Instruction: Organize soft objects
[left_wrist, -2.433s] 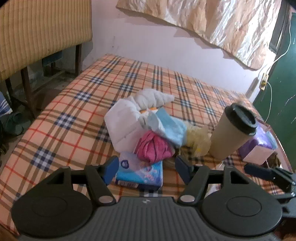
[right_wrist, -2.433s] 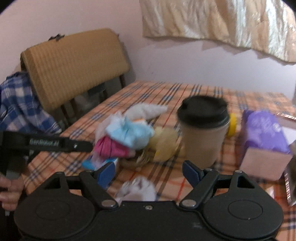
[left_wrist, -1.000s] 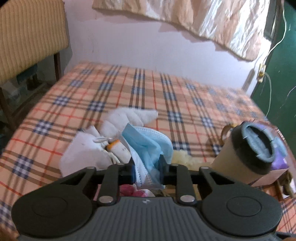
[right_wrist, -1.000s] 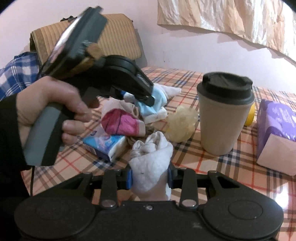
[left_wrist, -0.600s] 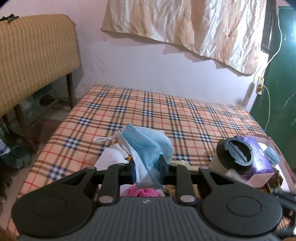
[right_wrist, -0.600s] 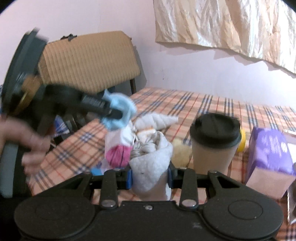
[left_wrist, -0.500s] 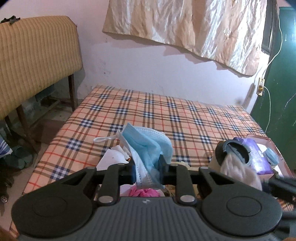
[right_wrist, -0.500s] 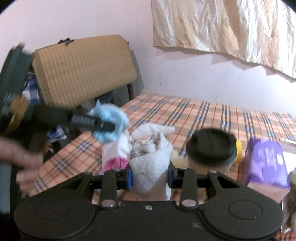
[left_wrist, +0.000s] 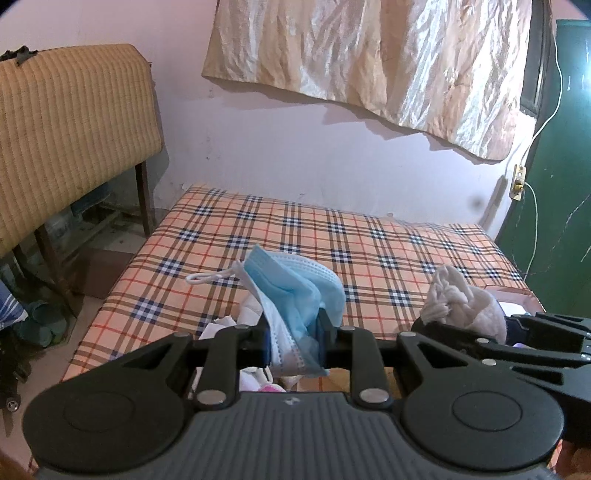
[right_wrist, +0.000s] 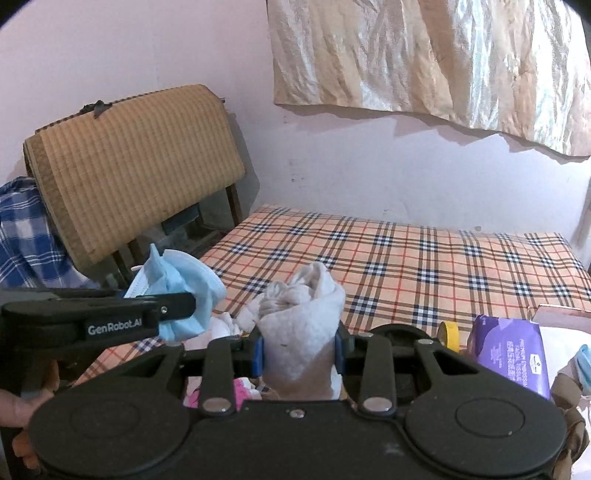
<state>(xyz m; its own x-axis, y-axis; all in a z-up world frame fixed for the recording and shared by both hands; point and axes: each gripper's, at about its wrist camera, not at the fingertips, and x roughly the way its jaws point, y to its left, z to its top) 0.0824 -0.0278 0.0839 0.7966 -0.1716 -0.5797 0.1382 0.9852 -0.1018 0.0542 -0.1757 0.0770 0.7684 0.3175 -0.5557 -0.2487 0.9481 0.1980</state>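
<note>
My left gripper (left_wrist: 293, 334) is shut on a light blue face mask (left_wrist: 295, 288), whose white ear loop (left_wrist: 212, 276) sticks out to the left. The same mask (right_wrist: 181, 291) shows at the left of the right wrist view, pinched in the left gripper. My right gripper (right_wrist: 299, 349) is shut on a rolled white sock (right_wrist: 301, 325). That sock (left_wrist: 461, 304) appears at the right of the left wrist view. Both grippers hang above the plaid-covered bed (left_wrist: 332, 236). Below them lie white cloths (right_wrist: 225, 325) and a pink item (right_wrist: 242, 391), partly hidden.
A purple tissue pack (right_wrist: 511, 352), a yellow tape roll (right_wrist: 450, 334) and a black cup lid (right_wrist: 397, 332) sit at the right. A woven chair back (right_wrist: 136, 162) stands left of the bed, a green door (left_wrist: 557, 192) at the right. A hand (right_wrist: 16, 410) holds the left gripper.
Both grippers have risen off the bed with the mask and the sock still pinched. The pile and the cup have dropped low in both views, and the right gripper has come into the left view.
</note>
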